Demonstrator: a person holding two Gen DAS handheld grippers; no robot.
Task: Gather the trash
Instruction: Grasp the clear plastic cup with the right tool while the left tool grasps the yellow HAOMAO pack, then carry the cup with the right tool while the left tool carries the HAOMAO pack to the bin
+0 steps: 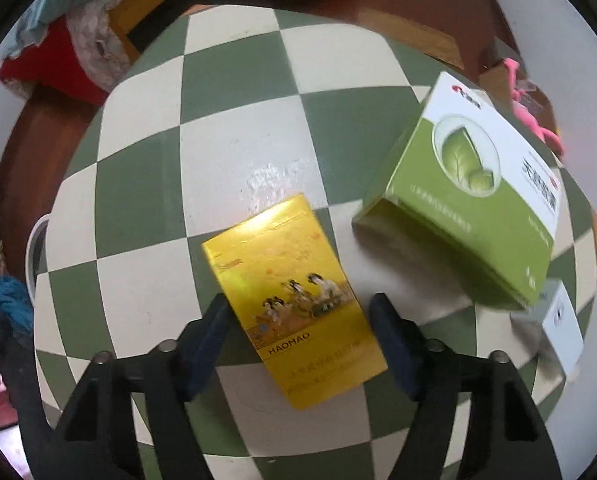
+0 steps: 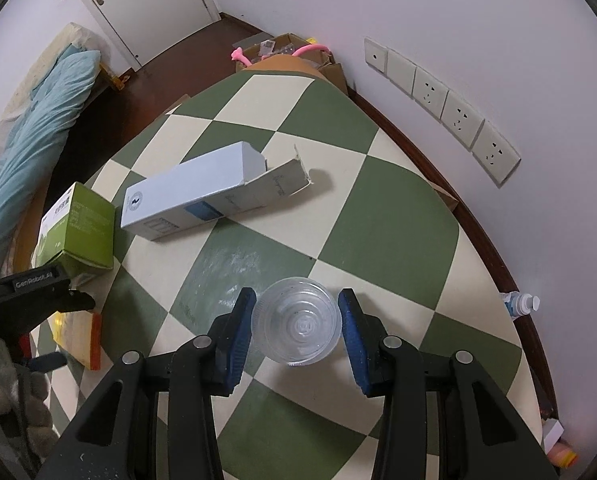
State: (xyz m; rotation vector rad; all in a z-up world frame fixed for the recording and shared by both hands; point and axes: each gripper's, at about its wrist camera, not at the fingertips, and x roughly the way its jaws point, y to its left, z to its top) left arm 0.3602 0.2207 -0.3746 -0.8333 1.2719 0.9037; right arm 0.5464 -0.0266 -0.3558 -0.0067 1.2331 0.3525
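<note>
A yellow HAOMAO box (image 1: 294, 304) lies flat on the green and cream checkered table (image 1: 226, 152). My left gripper (image 1: 298, 320) is open, with a finger on each side of the box. A green and white box (image 1: 470, 196) lies to its right, and also shows in the right wrist view (image 2: 78, 228). A clear plastic cup (image 2: 296, 326) stands on the table (image 2: 378, 220) between the open fingers of my right gripper (image 2: 296, 322). A long white carton (image 2: 214, 196) with an open flap lies beyond it.
A small white box (image 1: 558, 328) lies at the table's right edge. A wall with sockets (image 2: 442, 104) runs along the right. A bed with a blue pillow (image 2: 38, 128) is at the left. A cardboard box with pink items (image 2: 286, 52) sits past the table. A bottle (image 2: 522, 304) lies by the wall.
</note>
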